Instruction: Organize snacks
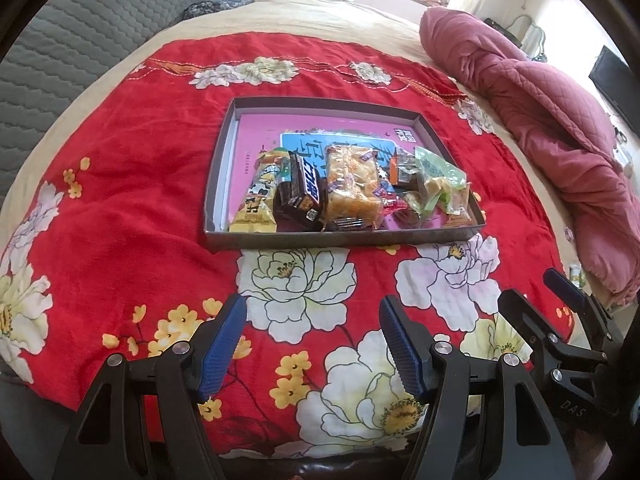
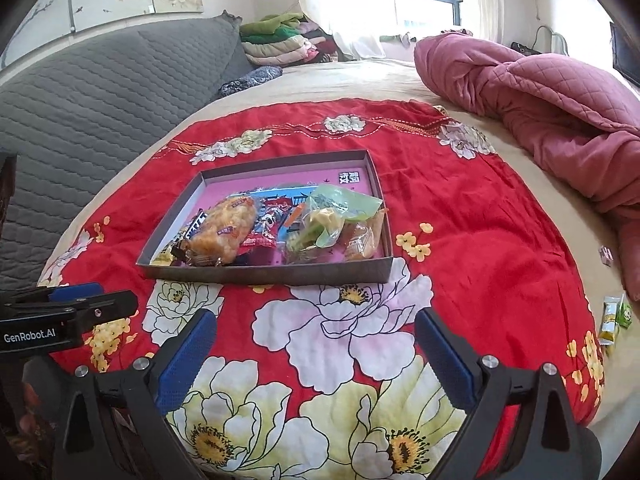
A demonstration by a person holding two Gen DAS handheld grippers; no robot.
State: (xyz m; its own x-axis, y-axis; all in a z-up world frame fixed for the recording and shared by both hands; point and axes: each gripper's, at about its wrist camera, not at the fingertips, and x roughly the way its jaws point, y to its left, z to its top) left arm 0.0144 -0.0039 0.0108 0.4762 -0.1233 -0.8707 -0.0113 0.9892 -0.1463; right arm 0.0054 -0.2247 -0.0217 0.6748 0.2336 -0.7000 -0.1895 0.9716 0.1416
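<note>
- A bed spread with a red floral blanket (image 1: 120, 208) fills both views, with a grey quilted headboard (image 2: 100, 92) behind and a window beyond
- The left gripper (image 1: 314, 344) hangs with its jaws apart and nothing between them, above the blanket just in front of the tray
- The right gripper (image 2: 316, 352) stands with its jaws spread wide, also empty, in front of the tray
- The shallow grey cardboard tray (image 1: 344, 238) lies on the blanket, its pink printed floor bare along the far side
- Inside the tray, along its near wall, sit a yellow packet (image 1: 258, 200), a dark chocolate bar (image 1: 302, 196), a clear bag of golden cakes (image 1: 352, 190), small red sweets and a green bag (image 1: 438, 174)
- Well to the right of the tray, at the blanket's edge beside a pink quilt (image 2: 560, 92), lie two small packets (image 2: 614, 316) and a tiny wrapped piece (image 2: 605, 255)
- Judgement: most snacks are already in the tray; those strays at the edge look like what is left to gather
</note>
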